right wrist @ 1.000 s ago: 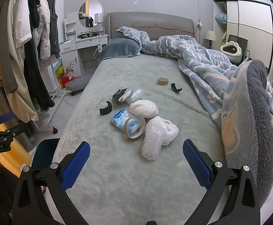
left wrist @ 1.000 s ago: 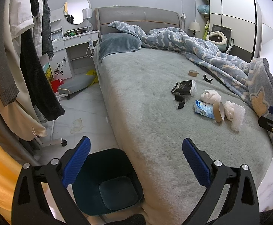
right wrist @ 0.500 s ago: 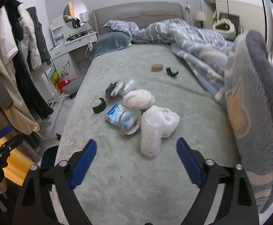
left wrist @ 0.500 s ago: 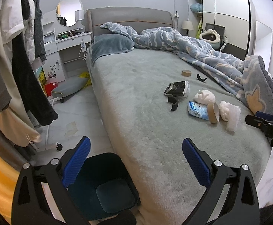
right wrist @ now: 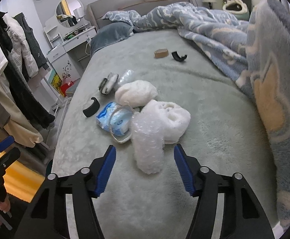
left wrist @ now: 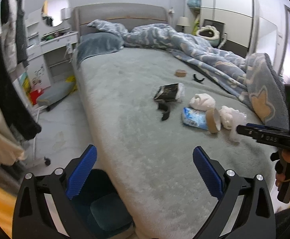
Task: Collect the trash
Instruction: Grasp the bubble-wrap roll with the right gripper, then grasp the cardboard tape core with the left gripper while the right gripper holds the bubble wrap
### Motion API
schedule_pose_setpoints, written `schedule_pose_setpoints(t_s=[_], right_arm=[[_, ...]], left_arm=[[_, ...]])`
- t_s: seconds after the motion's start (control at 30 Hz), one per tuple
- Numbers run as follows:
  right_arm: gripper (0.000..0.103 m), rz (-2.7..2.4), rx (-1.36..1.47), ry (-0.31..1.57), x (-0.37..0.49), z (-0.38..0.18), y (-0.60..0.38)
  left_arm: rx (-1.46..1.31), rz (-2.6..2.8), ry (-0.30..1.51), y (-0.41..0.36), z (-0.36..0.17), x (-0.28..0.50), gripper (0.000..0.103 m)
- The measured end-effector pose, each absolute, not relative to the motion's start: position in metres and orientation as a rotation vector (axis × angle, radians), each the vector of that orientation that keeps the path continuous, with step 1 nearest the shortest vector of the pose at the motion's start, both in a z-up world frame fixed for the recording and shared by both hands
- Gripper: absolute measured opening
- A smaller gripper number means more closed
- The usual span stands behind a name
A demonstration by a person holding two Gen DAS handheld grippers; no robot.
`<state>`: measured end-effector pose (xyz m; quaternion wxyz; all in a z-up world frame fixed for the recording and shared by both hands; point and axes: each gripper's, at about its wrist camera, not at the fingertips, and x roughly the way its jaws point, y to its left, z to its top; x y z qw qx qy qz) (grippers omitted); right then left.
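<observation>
The bubble wrap (right wrist: 148, 143) is lying on the bed (right wrist: 214, 149) against the trash pile, its near end sitting between the right gripper (right wrist: 145, 171) fingers — closing, not yet touching. The left gripper (left wrist: 145, 171) is hanging wide apart above the bin (left wrist: 103, 209). Slippery wrap may squash and slide out — or nearby tape (right wrist: 123, 123) may be dragged along.

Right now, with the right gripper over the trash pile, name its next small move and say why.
Probably ease the right gripper forward and down, so that its closing jaws meet on the bubble wrap roll. The roll's near end lies between the fingertips, untouched, and it is the nearest piece on the bed.
</observation>
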<state>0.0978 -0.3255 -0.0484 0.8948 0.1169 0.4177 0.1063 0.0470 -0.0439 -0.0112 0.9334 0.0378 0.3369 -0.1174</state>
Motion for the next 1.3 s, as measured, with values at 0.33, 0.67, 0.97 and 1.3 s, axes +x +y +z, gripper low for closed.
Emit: schedule_pose_setpoints(t_s=[0.33, 0.67, 0.97, 1.3], right_arm=[[0.045, 0.261, 0.265, 0.941, 0.109, -0.06, -0.335], [0.032, 0.348, 0.281, 0.959, 0.108, -0.065, -0.342], [0.032, 0.378, 0.338, 0.877, 0.088, -0.051, -0.378], [0.032, 0.365, 0.384, 0.827, 0.074, -0.046, -0.414]], left_arm=[[0.109, -0.403, 0.652, -0.08, -0.014, 0.065, 0.092], [0.266, -0.384, 0.598, -0.116, -0.024, 0.083, 0.084], [0.331, -0.489, 0.589, -0.162, -0.037, 0.08, 0.083], [0.463, -0.473, 0.644, -0.206, -0.065, 0.091, 0.071]])
